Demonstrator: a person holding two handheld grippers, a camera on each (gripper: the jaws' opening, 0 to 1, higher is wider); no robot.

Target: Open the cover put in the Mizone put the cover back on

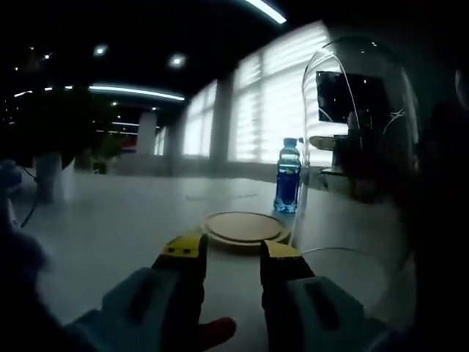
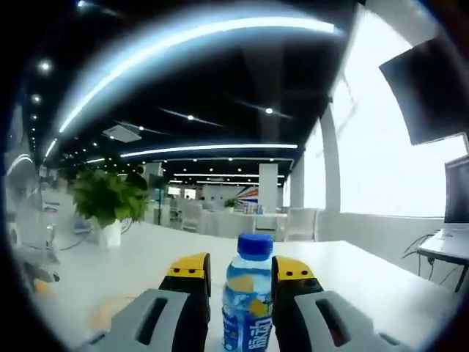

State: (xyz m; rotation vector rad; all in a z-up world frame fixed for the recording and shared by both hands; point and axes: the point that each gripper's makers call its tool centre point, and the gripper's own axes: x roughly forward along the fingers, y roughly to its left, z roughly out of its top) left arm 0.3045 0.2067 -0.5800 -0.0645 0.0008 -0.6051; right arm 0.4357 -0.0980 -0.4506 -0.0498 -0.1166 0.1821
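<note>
In the left gripper view we see our left gripper [image 1: 233, 253] with its yellow-tipped jaws standing apart and holding nothing, just short of a round wooden base [image 1: 244, 227] that lies flat on the white table [image 1: 110, 227]. Beside the base, to the right in this view, a clear glass dome cover [image 1: 359, 169] rests on the table, its lower rim near the right jaw. Beyond the base, the Mizone bottle [image 1: 288, 176] stands upright on the table with its blue cap on, well apart from the left gripper. In the right gripper view the same bottle [image 2: 249, 301] stands upright between the two jaws of our right gripper [image 2: 242, 275], its blue cap rising above the yellow tips; we cannot tell whether the jaws press on it or merely flank it. A potted green plant [image 2: 110, 202] sits farther back on the table.
</note>
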